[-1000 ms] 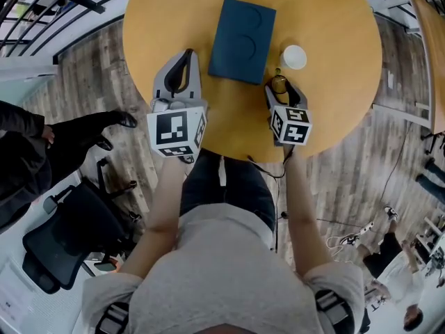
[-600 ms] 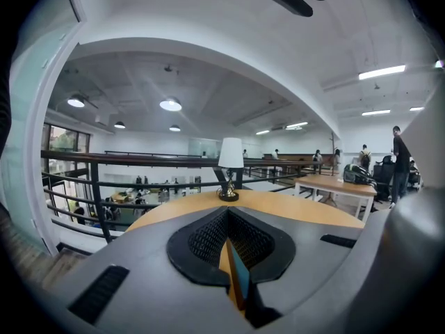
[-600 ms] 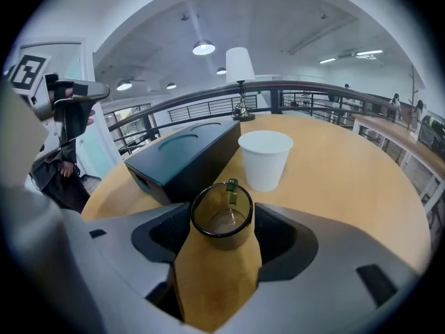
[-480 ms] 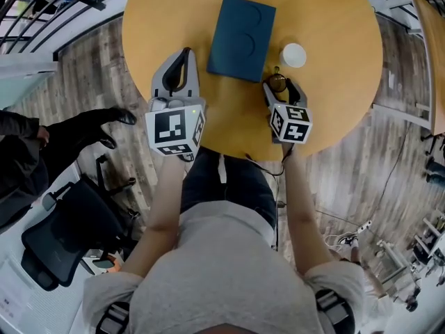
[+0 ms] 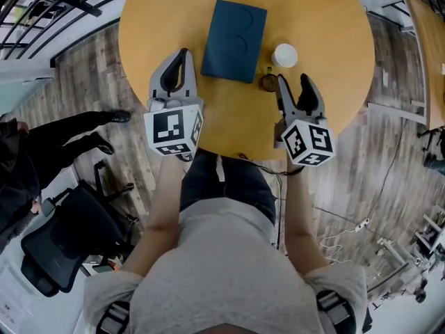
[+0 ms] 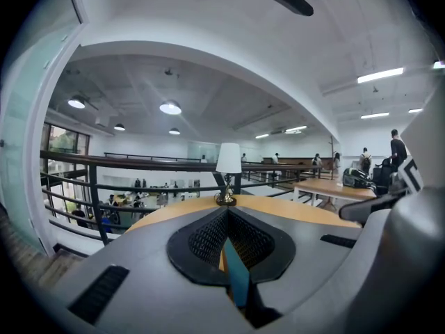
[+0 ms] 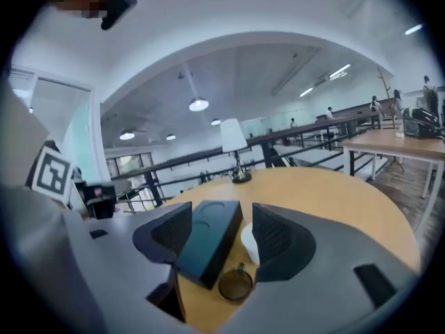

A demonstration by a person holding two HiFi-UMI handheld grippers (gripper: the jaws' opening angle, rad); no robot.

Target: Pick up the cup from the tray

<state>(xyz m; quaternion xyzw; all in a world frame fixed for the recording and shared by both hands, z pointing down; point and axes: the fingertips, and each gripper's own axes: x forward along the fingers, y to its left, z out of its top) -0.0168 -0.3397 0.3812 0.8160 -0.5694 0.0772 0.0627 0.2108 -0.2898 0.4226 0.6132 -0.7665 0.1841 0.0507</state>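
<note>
A dark blue tray [image 5: 233, 31] with two empty round recesses lies on the round wooden table [image 5: 160, 19]. To its right stands a white cup [image 5: 285, 55], and a small brown cup [image 5: 269, 83] sits just in front of that. My right gripper [image 5: 295, 89] is open, a little behind and to the right of the brown cup, holding nothing. In the right gripper view the tray [image 7: 208, 239], white cup [image 7: 249, 242] and brown cup [image 7: 236, 284] lie between the open right gripper [image 7: 215, 221] jaws. My left gripper [image 5: 182, 54] is shut and empty, left of the tray.
A small lamp [image 7: 235, 145] with a white shade stands at the table's far side, also seen as the lamp [image 6: 227, 162] ahead of the left gripper [image 6: 226, 214]. A person in dark clothes [image 5: 42, 145] and an office chair [image 5: 62, 235] are on the floor at left.
My right gripper has opened, let go of the brown cup and drawn back toward me and to the right. The brown cup now stands on the table. The left gripper stayed put.
</note>
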